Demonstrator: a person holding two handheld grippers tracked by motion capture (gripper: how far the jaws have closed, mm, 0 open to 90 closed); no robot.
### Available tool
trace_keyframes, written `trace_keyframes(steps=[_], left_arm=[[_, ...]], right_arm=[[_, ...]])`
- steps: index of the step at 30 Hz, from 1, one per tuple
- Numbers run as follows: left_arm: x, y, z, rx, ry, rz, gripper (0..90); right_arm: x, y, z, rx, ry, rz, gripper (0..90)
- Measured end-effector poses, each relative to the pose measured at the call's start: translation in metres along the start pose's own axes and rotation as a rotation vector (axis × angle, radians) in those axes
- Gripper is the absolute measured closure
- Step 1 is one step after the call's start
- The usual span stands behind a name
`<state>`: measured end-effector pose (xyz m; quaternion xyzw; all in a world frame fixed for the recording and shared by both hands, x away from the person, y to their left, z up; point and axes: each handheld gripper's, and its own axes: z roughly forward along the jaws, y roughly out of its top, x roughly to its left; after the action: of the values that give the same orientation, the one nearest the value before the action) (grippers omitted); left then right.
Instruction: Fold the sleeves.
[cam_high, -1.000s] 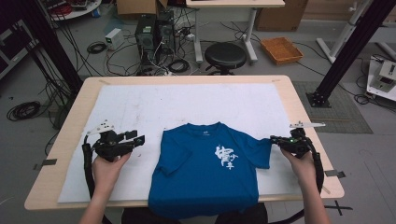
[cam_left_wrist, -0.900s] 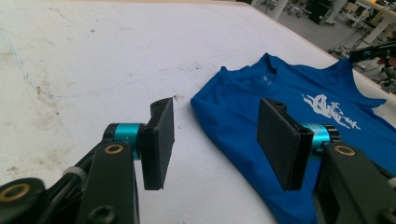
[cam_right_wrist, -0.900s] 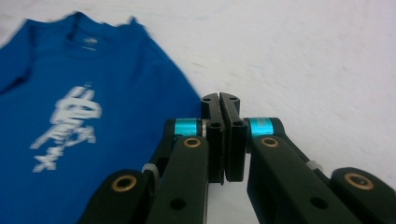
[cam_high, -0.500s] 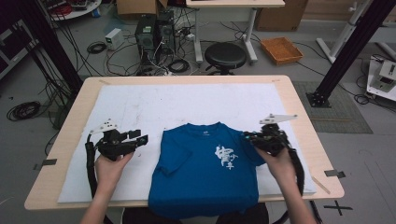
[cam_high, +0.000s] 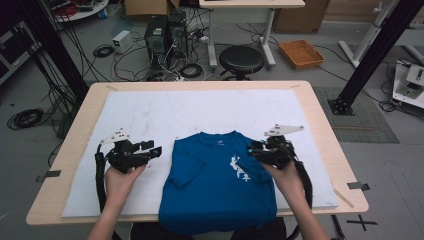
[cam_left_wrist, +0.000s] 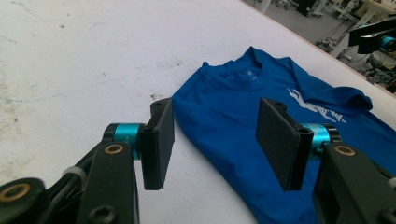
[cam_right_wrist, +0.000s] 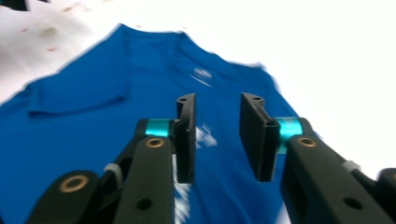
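You have just folded the right sleeve in over the blue T-shirt (cam_high: 220, 185), lying at lower centre of the high view, and your right gripper (cam_high: 257, 152) is letting go, jaws parting with nothing between them. Your left gripper (cam_high: 156, 149) is waiting at centre left, jaws apart and empty. The left gripper view is showing the left sleeve (cam_left_wrist: 205, 123) already folded in.

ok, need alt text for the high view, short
A blue T-shirt lies on a white mat on a wooden table, both sleeves folded in over the body. The person's right gripper, whose fingers have just been opening, hovers empty over the shirt's right edge. The left gripper sits open beside the left edge.
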<state>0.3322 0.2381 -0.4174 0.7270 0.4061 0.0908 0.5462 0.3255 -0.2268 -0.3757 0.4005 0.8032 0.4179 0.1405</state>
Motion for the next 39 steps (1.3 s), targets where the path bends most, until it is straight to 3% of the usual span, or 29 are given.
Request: trace_keyframes(steps=[2,5,9,13,15,21,26,33,35,39], left_arm=[[-0.001,0.000,0.001,0.003,0.000,0.001,46.7],[-0.002,0.000,0.004,0.007,-0.001,0.004,46.7],[-0.005,0.001,0.007,0.014,-0.005,0.007,46.7],[-0.008,0.001,0.010,0.024,-0.005,0.019,46.7],[-0.009,0.001,0.011,0.029,-0.004,0.020,46.7],[-0.008,0.000,0.009,0.037,-0.003,0.025,46.3],[-0.007,0.000,0.009,0.036,-0.003,0.018,46.2],[-0.008,0.000,0.009,0.037,-0.005,0.020,46.2],[-0.008,0.000,0.009,0.036,-0.006,0.021,46.2],[-0.008,0.000,0.010,0.041,-0.007,0.021,46.2]], right_arm=[[-0.009,-0.016,-0.010,0.002,-0.010,0.012,65.5],[-0.012,-0.037,-0.016,0.034,-0.016,0.006,65.6],[0.003,-0.047,-0.009,0.112,-0.040,-0.105,66.8],[0.019,-0.041,0.009,0.167,-0.071,-0.216,70.3],[0.022,-0.034,0.020,0.194,-0.075,-0.237,72.1],[0.020,-0.028,0.047,0.260,-0.071,-0.236,74.9],[0.021,-0.029,0.055,0.270,-0.063,-0.248,90.0],[0.023,-0.021,0.056,0.220,-0.017,-0.206,89.9],[0.022,-0.022,0.055,0.217,-0.013,-0.200,81.7],[0.017,-0.028,0.056,0.240,-0.011,-0.183,77.4]])
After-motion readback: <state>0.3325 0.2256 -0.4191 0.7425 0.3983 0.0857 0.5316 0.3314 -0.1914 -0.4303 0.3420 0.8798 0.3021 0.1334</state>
